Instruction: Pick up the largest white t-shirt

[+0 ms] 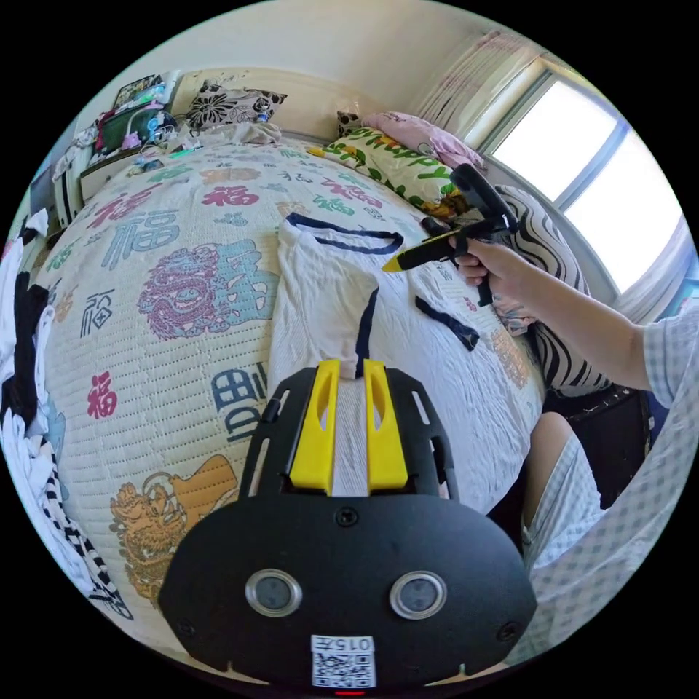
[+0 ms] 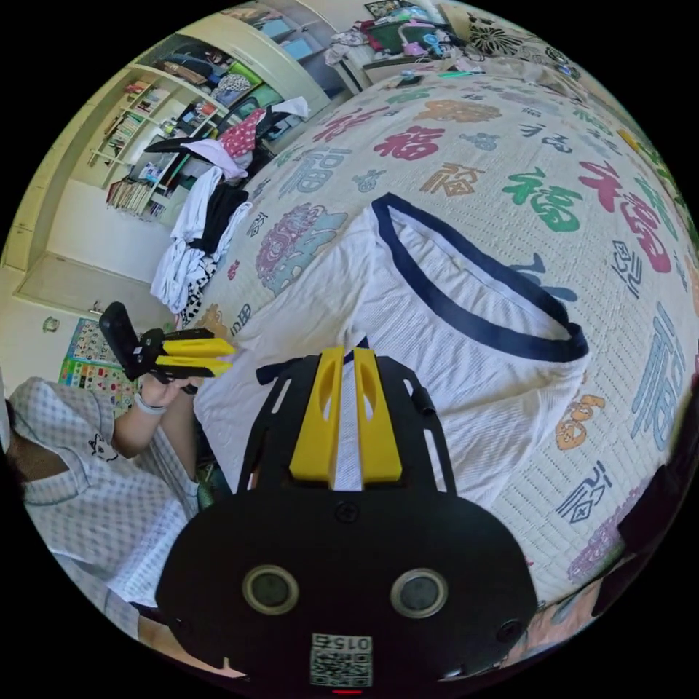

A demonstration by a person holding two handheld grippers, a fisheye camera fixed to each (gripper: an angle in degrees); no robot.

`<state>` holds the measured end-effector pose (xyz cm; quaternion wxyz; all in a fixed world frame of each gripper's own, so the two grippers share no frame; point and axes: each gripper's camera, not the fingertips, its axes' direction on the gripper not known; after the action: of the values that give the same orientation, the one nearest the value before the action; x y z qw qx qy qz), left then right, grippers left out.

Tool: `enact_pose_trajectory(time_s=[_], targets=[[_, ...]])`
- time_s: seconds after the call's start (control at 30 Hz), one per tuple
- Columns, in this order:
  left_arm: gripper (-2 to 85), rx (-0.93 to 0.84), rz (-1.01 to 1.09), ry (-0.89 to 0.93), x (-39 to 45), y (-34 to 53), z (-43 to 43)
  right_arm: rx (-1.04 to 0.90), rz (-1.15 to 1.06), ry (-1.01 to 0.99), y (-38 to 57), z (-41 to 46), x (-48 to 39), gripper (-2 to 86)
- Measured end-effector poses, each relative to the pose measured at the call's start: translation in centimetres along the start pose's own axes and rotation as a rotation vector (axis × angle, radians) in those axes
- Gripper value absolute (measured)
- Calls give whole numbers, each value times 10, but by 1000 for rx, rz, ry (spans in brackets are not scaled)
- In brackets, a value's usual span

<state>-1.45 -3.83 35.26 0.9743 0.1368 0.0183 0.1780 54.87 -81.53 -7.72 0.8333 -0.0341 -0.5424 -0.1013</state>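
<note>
While the white t-shirt [image 1: 328, 291] with navy trim lies spread on the printed bedspread [image 1: 145, 291], a heap of clothes [image 2: 196, 240] sits at the bed's edge near ten o'clock in the right gripper view. My left gripper [image 1: 349, 368] pinches a sleeve of the shirt, two yellow jaws nearly together on the cloth. My right gripper [image 2: 341, 355] stands narrowly parted over the fabric; whether it grips, I cannot tell. Two pillows [image 1: 393, 164] lean toward one o'clock.

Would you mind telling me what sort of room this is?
Most likely a bedroom: a bed with a printed quilt, pillows by the window, and shelves beside a heap of clothes.
</note>
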Motion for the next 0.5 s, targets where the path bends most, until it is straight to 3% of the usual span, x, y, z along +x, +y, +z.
enact_pose_trajectory(time_s=[0.07, 0.13, 0.23, 0.3, 0.5], targets=[[63, 118, 2, 12, -15, -18, -23, 8, -2, 47, 7, -9, -2, 37], [75, 152, 24, -26, -31, -46, -29, 133, 47, 100, 24, -42, 8, 42], [103, 139, 24, -63, -63, -106, -12, 262, 137, 217, 48, -85, 30, 57], [111, 130, 15, 21, -81, -142, 7, 263, 182, 299, 58, -99, 43, 63], [91, -155, -27, 152, -105, -216, 98, 98, 244, 166, 59, -96, 74, 61]])
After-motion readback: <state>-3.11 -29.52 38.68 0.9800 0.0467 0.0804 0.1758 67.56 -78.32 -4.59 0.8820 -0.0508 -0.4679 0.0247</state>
